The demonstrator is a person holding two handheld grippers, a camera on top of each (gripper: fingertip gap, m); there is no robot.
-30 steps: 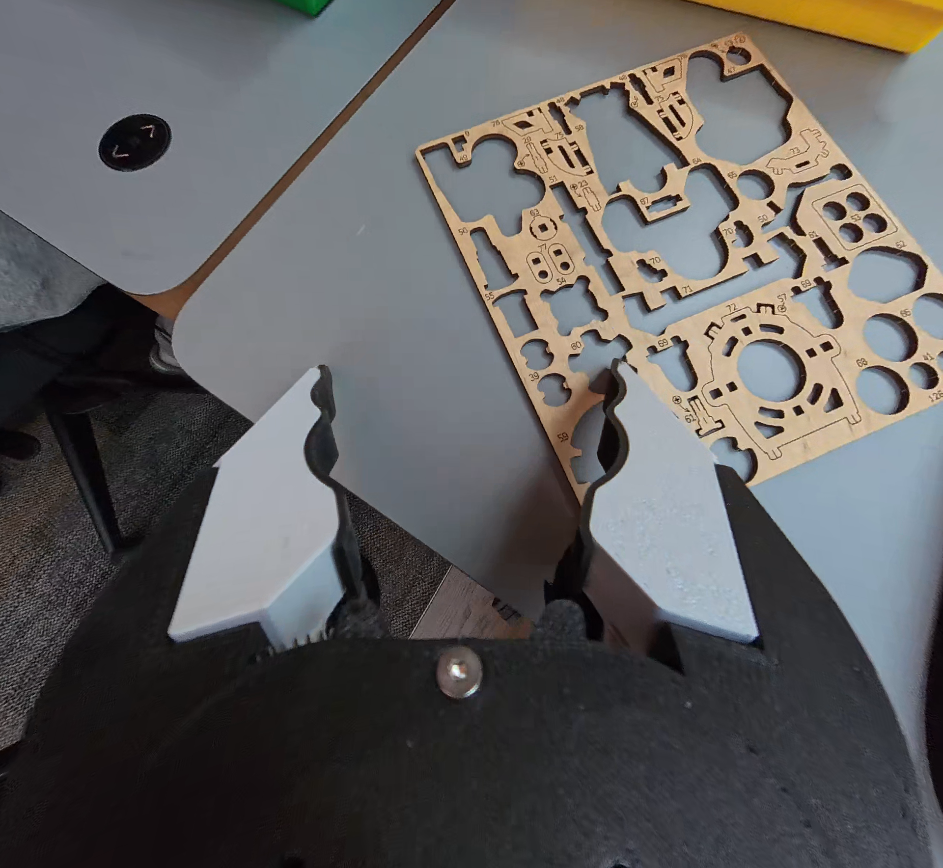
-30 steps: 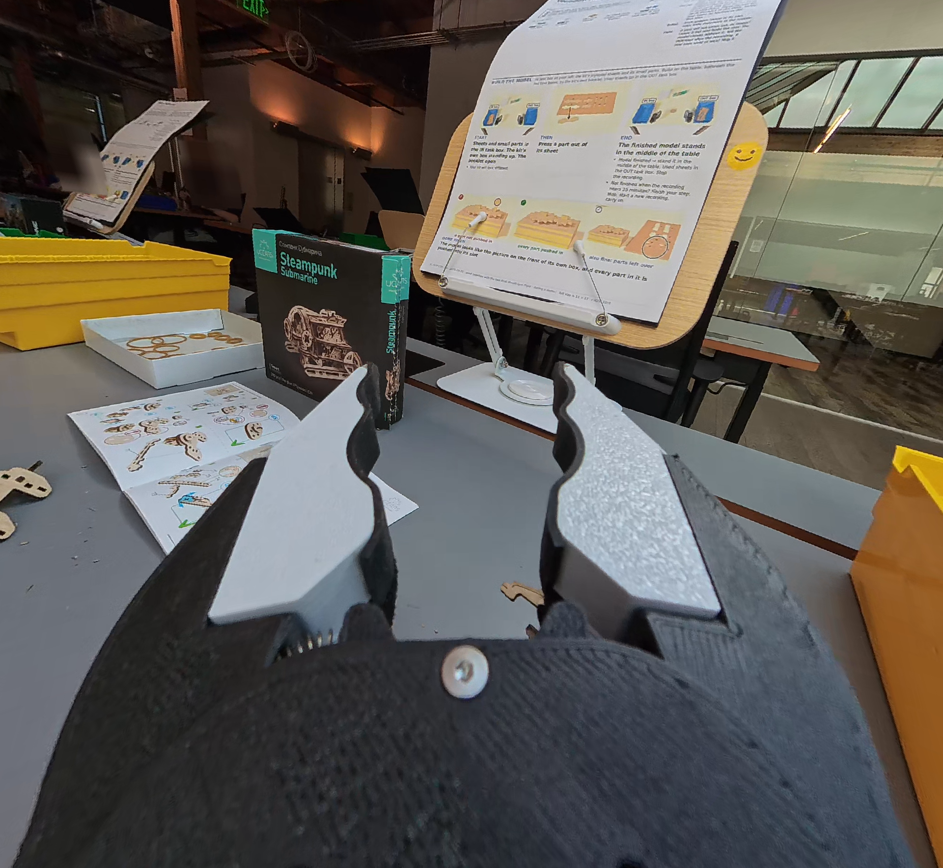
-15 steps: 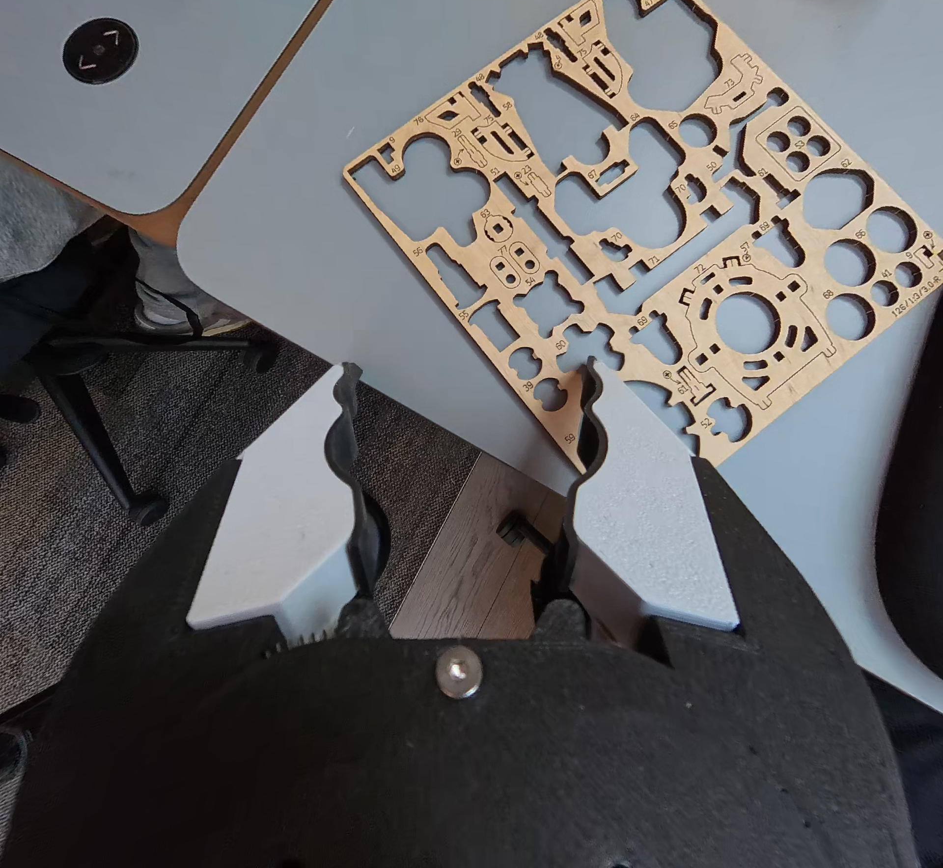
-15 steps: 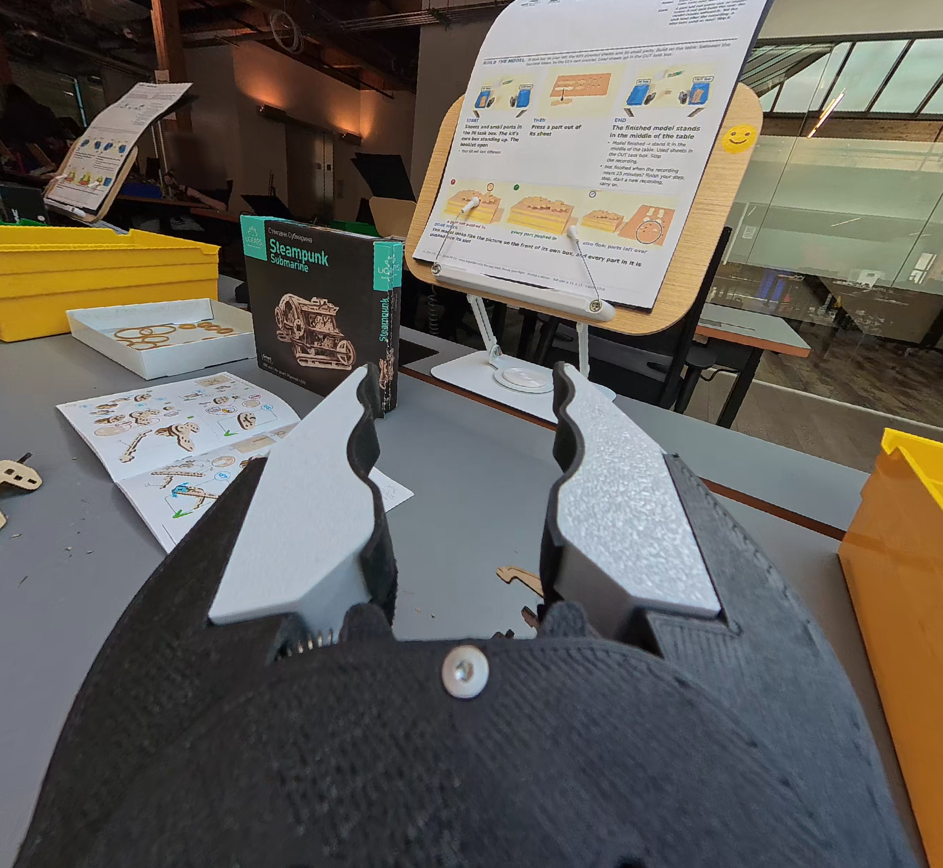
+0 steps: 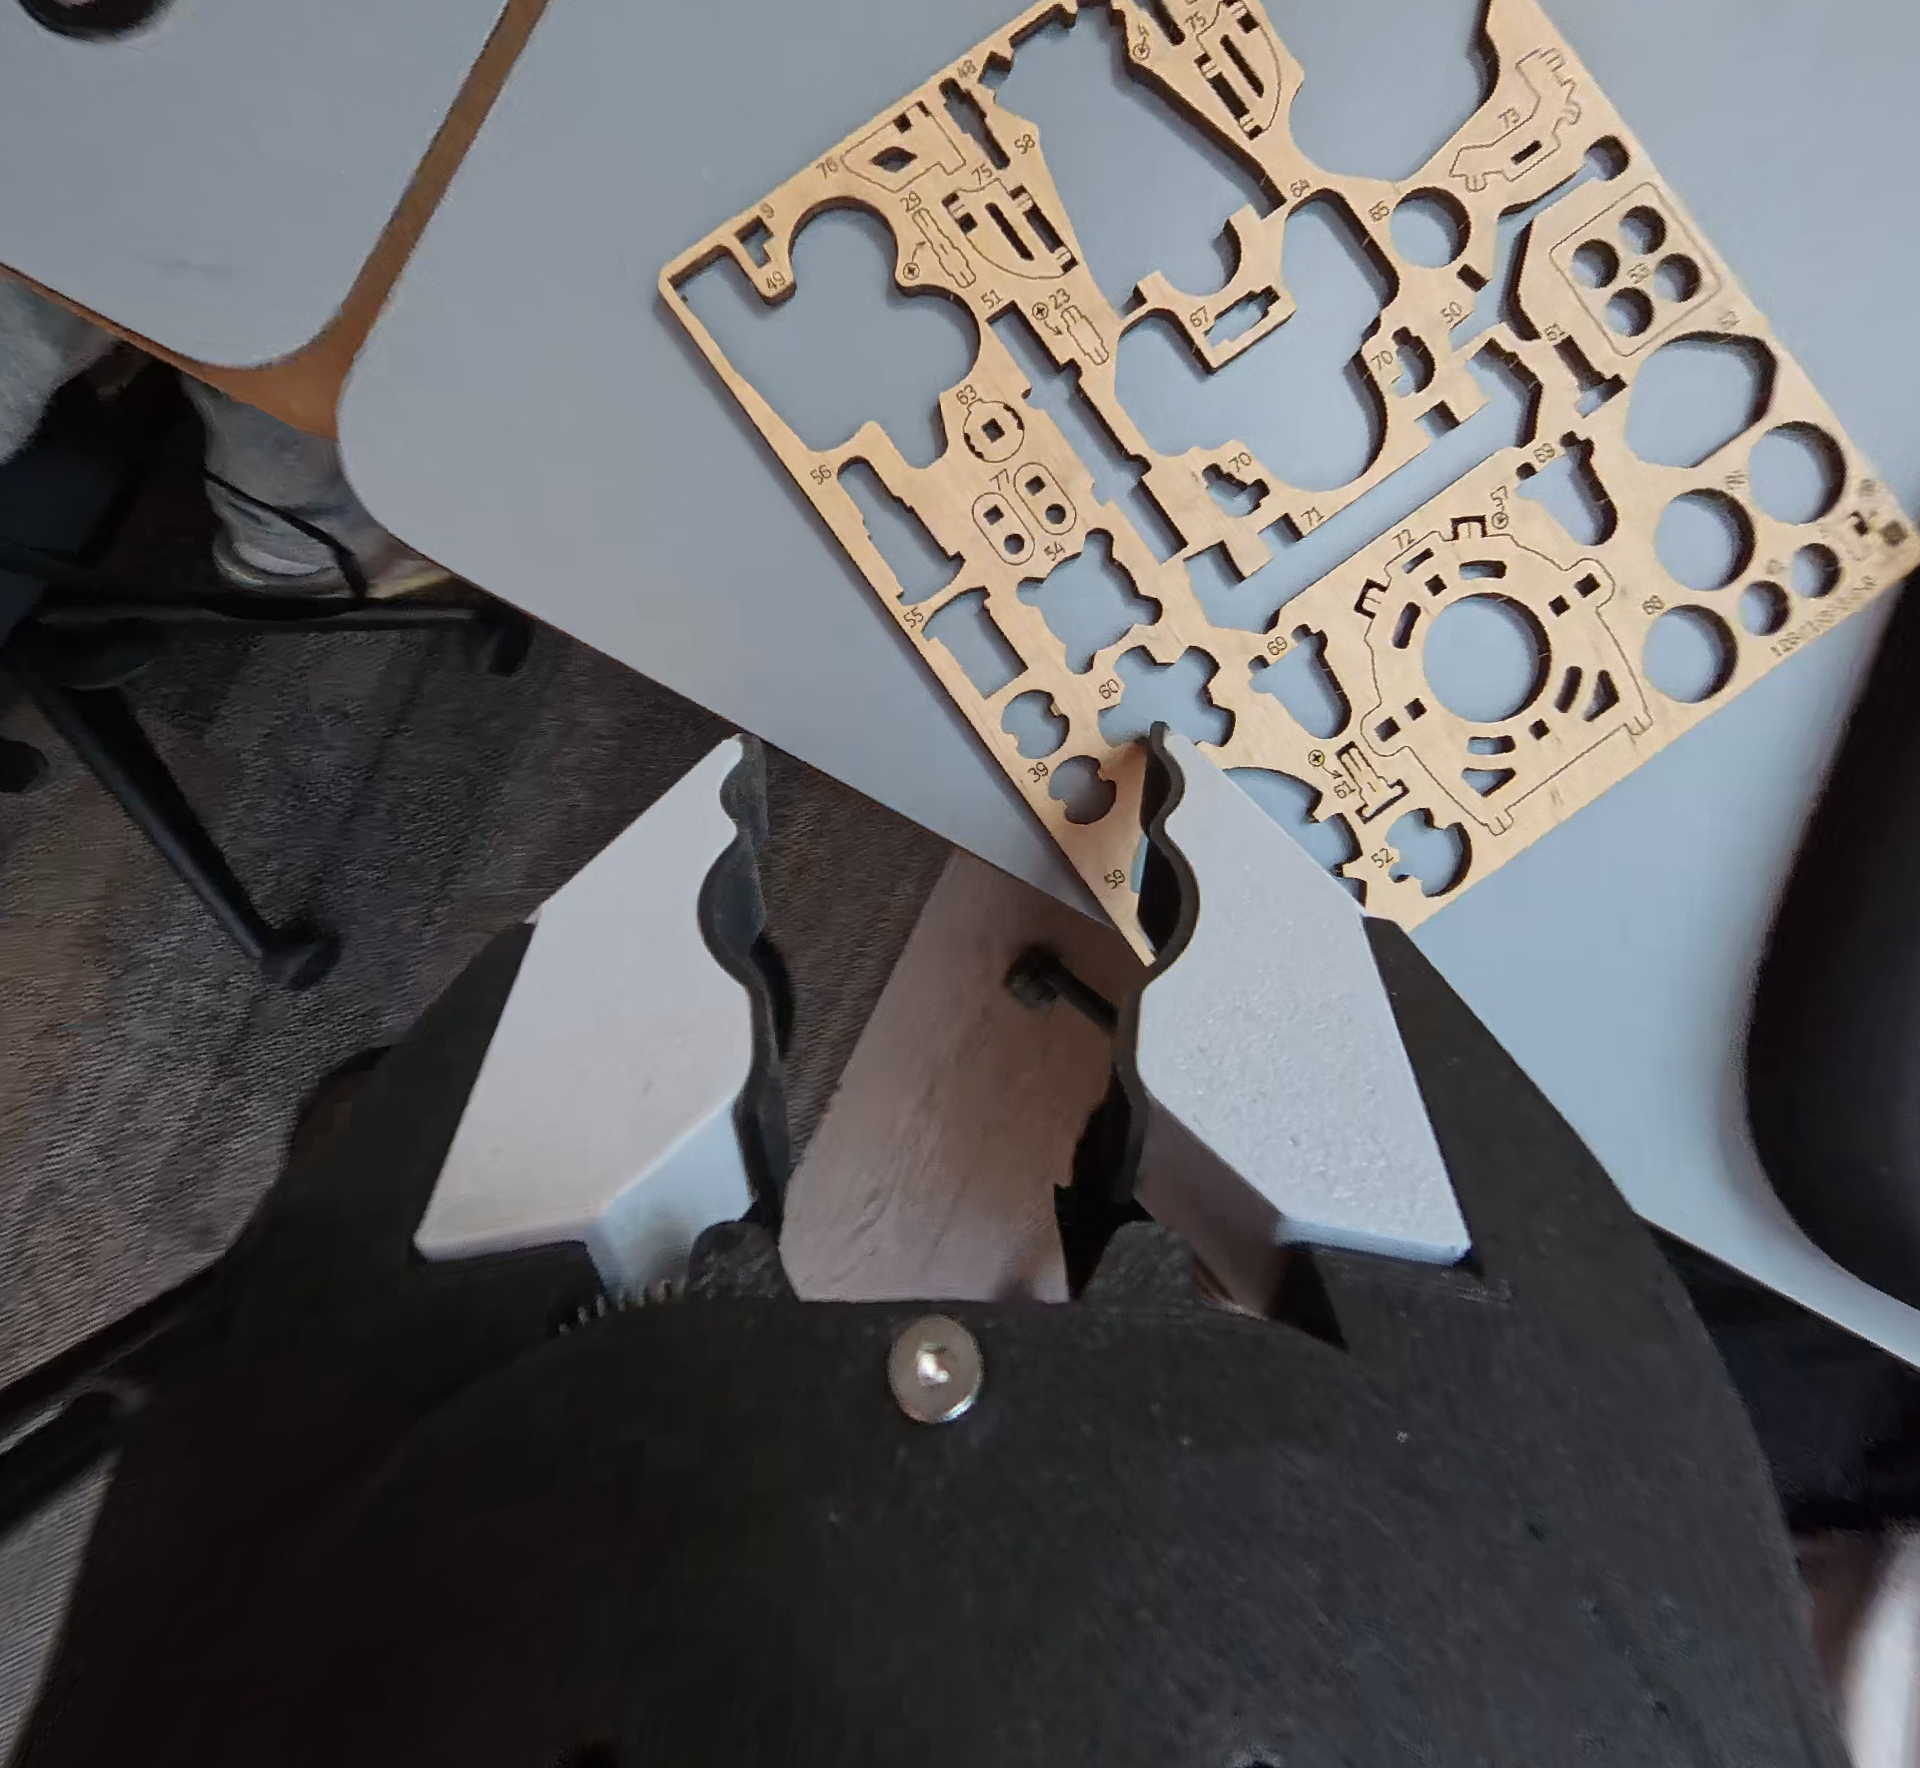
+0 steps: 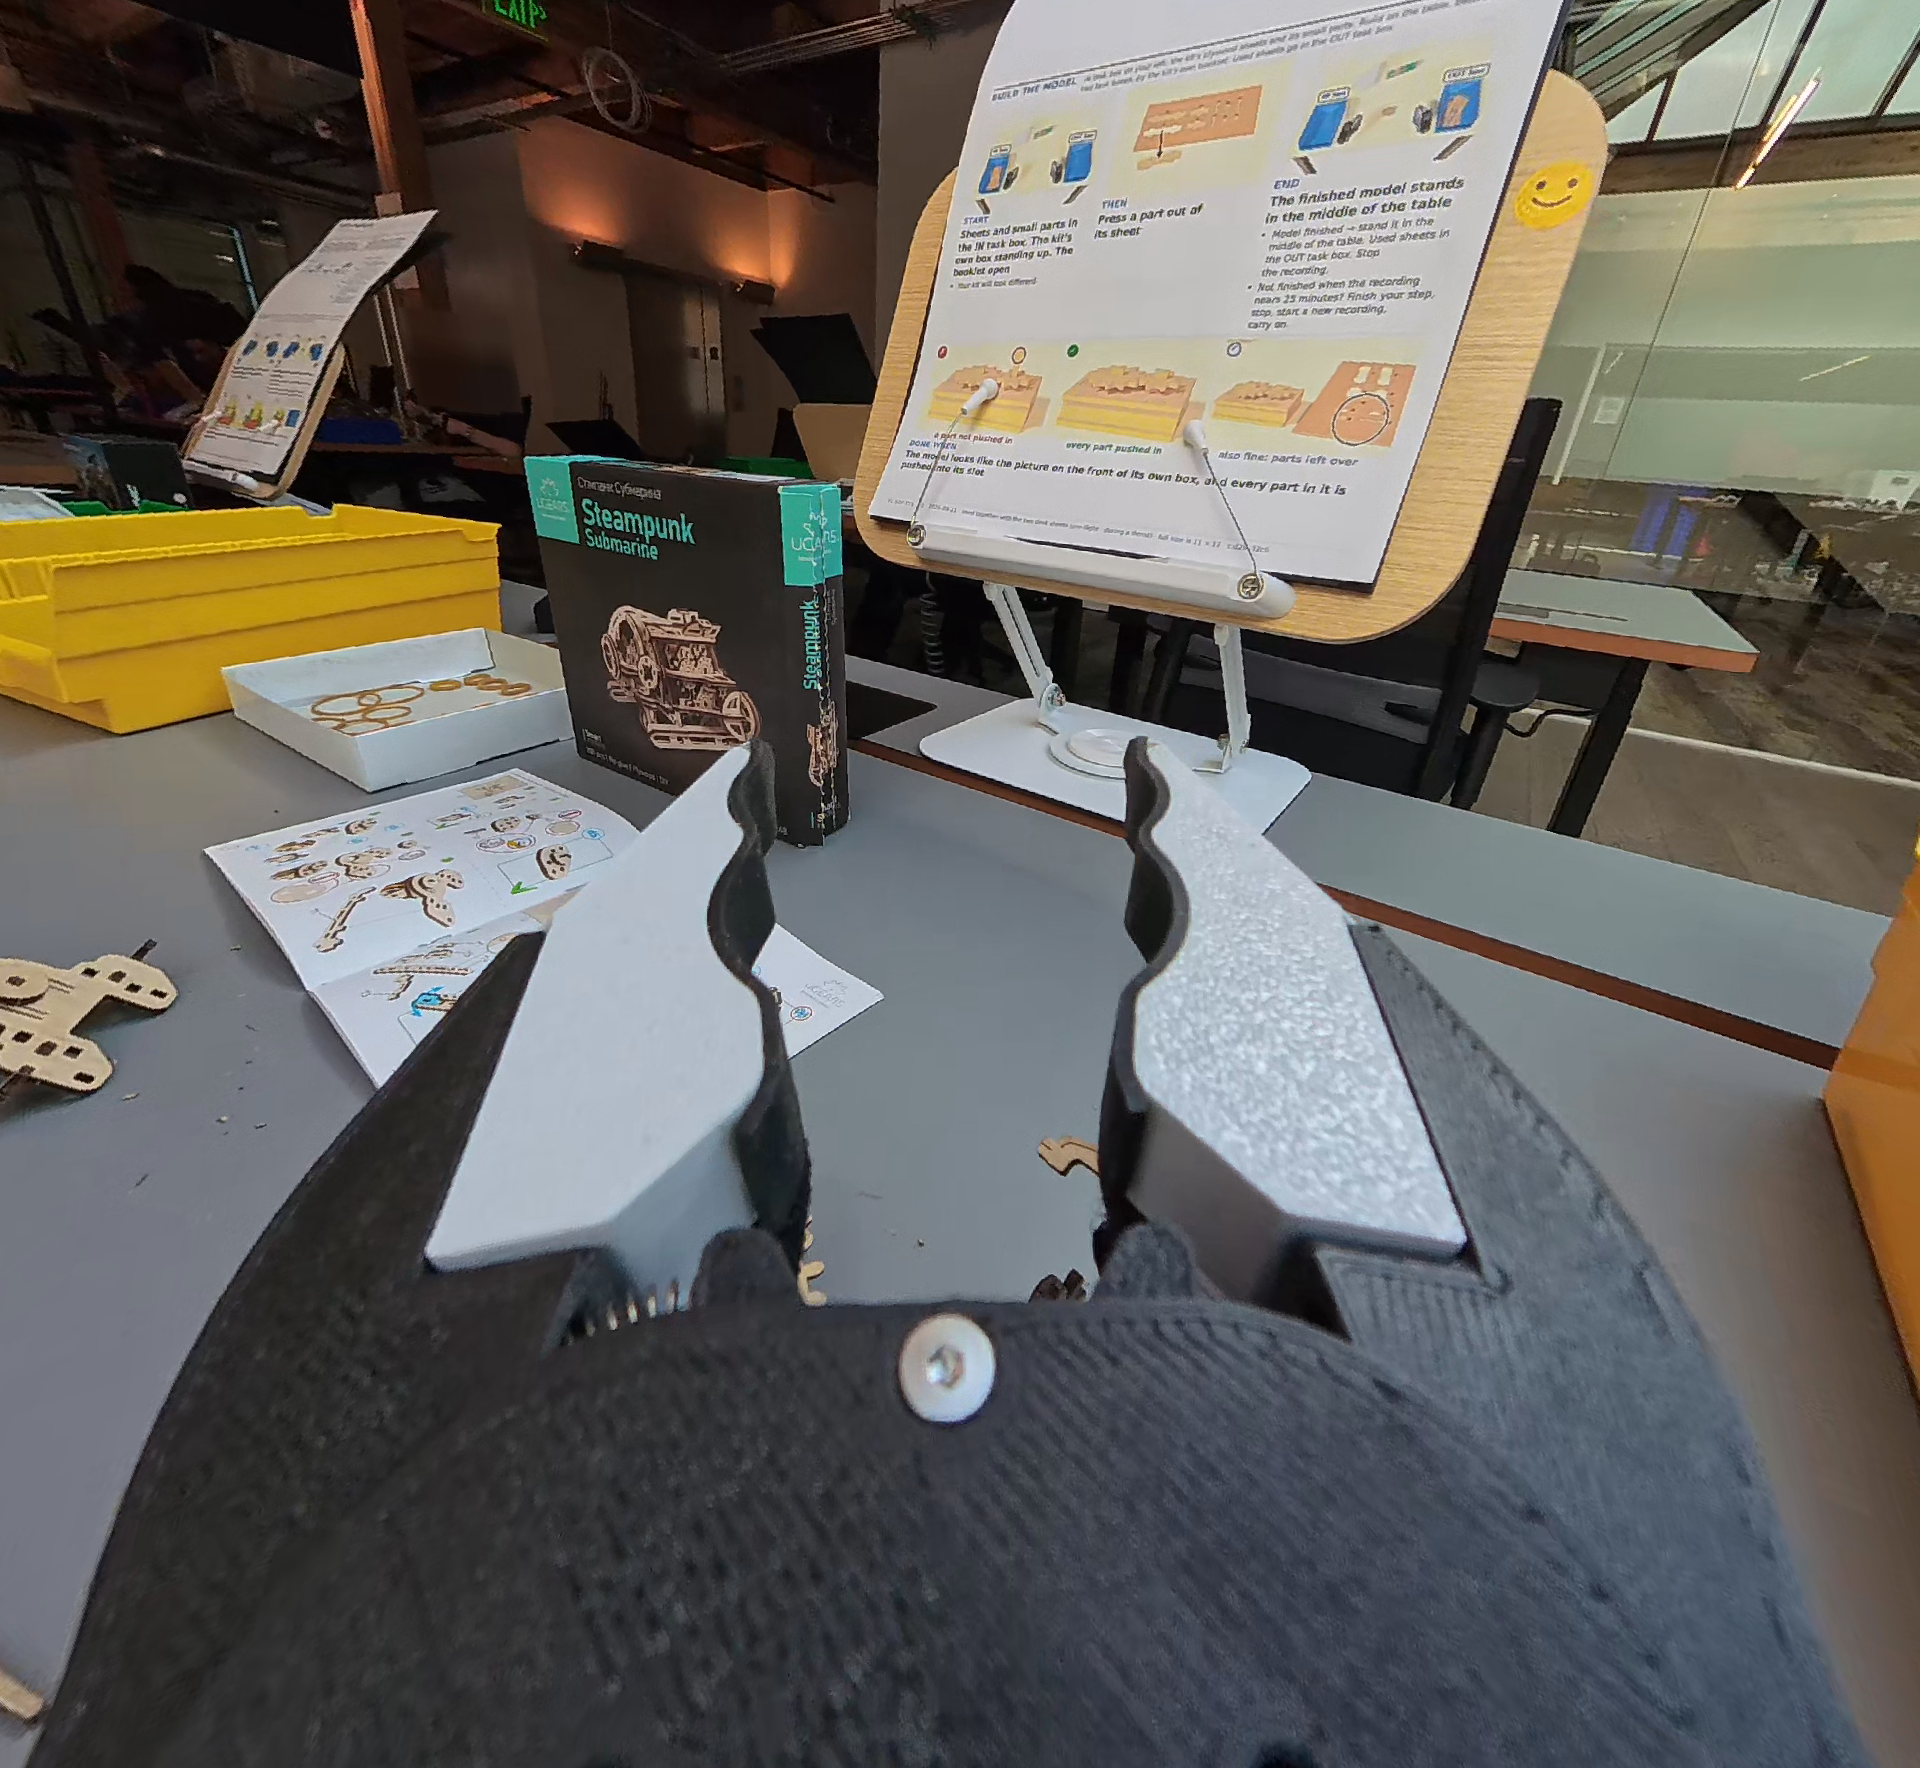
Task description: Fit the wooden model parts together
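While the left tool (image 5: 945, 762) draws back toward the near edge of the surface (image 5: 582, 430), the wooden sheet (image 5: 1226, 430) slides up and to the right in its view, and the green and yellow bins seen a second ago drop out of sight. Its jaws stand wide apart with nothing between them; one tip sits over the sheet's near corner, which juts out past the edge of the surface, though I cannot tell whether it touches. To me this looks like lining up to take the sheet by that corner, so the fitting itself has not begun.

Over on the other side, the right tool (image 6: 940, 762) barely shifts, easing slightly left and lower, equally wide open and empty. It hovers above the surface, pointed toward the kit box (image 6: 691, 638) and the board on a stand (image 6: 1455, 430) holding a printed page. An open booklet (image 6: 416, 871) lies left of it, with a partly built wooden piece (image 6: 62, 1022) beyond, cut off by the frame.

Several small wooden bits (image 6: 1065, 1155) lie below the right tool, mostly hidden by its body. A dark shape at the right edge of the left view stays unclear.
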